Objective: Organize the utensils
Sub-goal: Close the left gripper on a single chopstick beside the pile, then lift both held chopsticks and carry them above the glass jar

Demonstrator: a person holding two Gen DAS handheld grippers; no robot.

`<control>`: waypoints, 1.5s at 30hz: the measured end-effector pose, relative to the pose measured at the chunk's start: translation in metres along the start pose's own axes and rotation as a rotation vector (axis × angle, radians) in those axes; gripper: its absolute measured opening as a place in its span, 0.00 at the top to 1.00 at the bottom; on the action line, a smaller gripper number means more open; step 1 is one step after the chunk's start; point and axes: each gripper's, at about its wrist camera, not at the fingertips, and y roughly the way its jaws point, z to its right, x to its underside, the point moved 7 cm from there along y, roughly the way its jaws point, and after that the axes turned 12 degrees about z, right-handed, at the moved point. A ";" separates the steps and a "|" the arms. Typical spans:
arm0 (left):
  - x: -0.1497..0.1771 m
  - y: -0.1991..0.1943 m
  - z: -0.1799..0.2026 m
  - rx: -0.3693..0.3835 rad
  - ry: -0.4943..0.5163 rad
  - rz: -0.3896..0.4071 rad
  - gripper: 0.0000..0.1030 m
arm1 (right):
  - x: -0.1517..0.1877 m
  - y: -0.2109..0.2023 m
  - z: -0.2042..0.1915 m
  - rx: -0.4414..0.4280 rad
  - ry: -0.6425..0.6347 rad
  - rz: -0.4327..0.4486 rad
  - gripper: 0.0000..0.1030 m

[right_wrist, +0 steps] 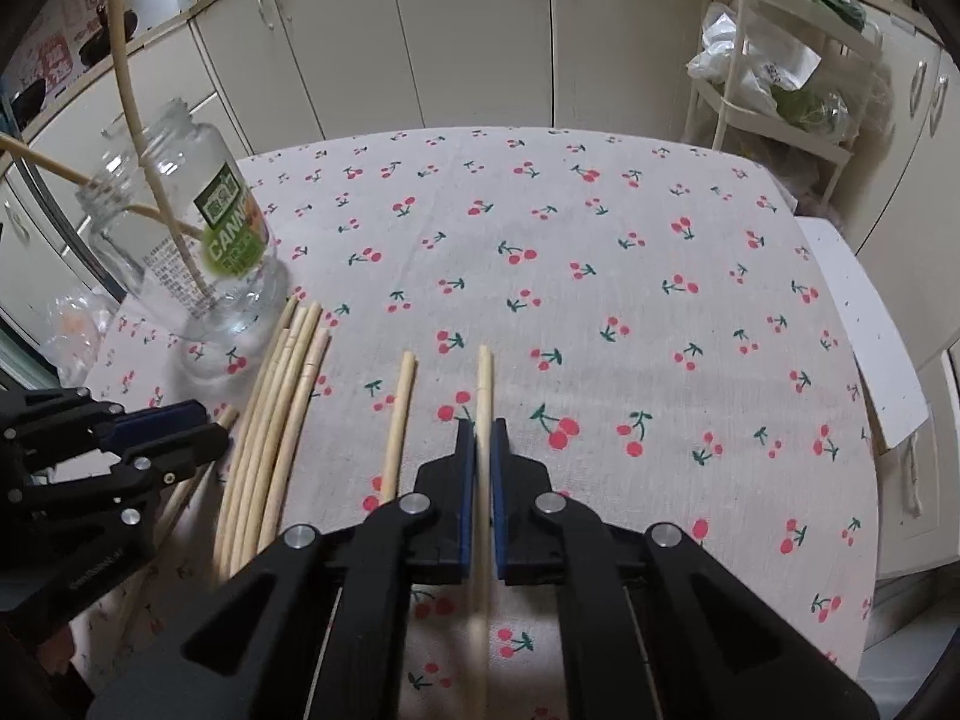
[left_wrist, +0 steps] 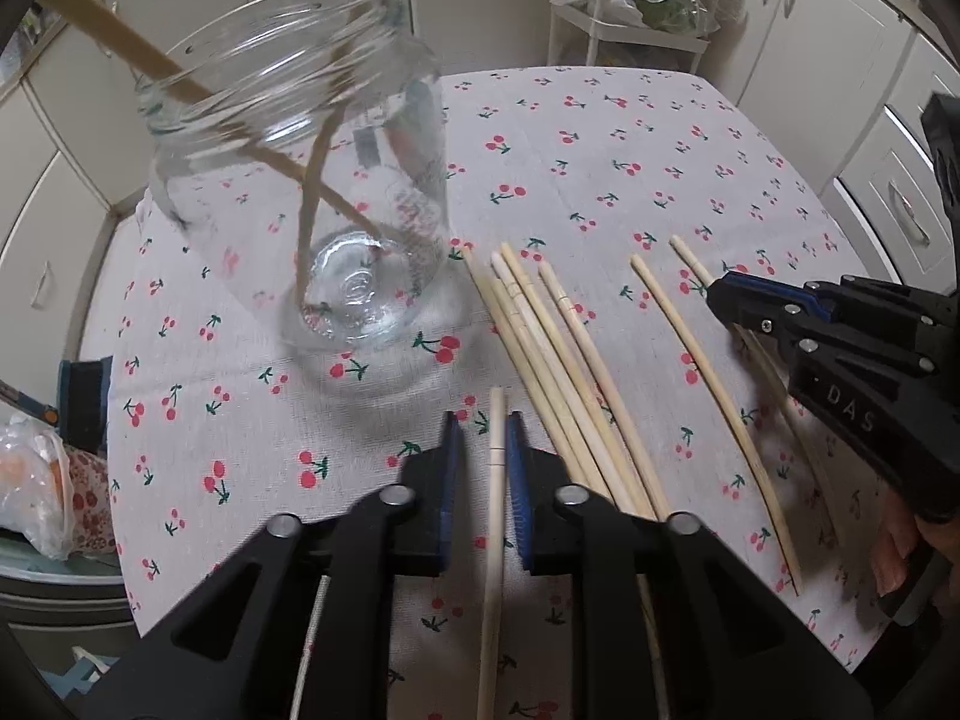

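On the cherry tablecloth (left_wrist: 630, 138), seen from the left wrist, the left gripper (left_wrist: 483, 450) pointed down at the table. Its two blue pads were closed tight on one chopstick (left_wrist: 495, 480). That stick ran straight up between the pads and poked out a little past their tips. A glass jar (left_wrist: 300, 180) stood up and to the left of the gripper, near it but not touching. Two chopsticks in the jar (left_wrist: 318, 162) leaned out over its rim and crossed each other. A bunch of loose chopsticks (left_wrist: 558, 354) lay just to the right of the gripper, side by side. One single chopstick (left_wrist: 714, 402) lay farther right by itself. The right gripper (left_wrist: 720, 297) came in from the right edge, closed on another stick whose tip showed just past it.

Seen from the right wrist, the right gripper (right_wrist: 479, 438) was also shut, pinching its own thin chopstick (right_wrist: 483, 384) between its pads. The stick stuck out past the tips over the cloth. The single chopstick (right_wrist: 399, 420) lay just left of it. The bunch (right_wrist: 276, 414) lay farther left, with the left gripper (right_wrist: 204, 426) beside it. The jar (right_wrist: 180, 252), with a green label, stood at the far left behind the bunch.
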 end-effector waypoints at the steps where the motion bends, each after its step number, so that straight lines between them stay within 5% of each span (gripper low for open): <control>1: 0.001 -0.001 0.001 0.006 0.000 0.001 0.95 | 0.001 -0.002 0.001 -0.012 0.016 -0.001 0.94; 10: 0.006 -0.026 -0.012 0.089 -0.088 0.042 0.95 | 0.005 -0.031 0.003 -0.155 0.193 0.031 0.94; 21: -0.046 -0.147 -0.045 0.151 -0.216 0.474 0.95 | -0.075 -0.122 -0.038 -0.345 0.332 0.518 0.94; 32: -0.130 -0.226 -0.111 0.138 -0.421 0.890 0.95 | -0.157 -0.153 -0.074 -0.379 0.379 0.830 0.94; 45: -0.192 -0.199 -0.150 0.030 -0.520 1.063 0.95 | -0.203 -0.110 -0.095 -0.303 0.344 0.922 0.94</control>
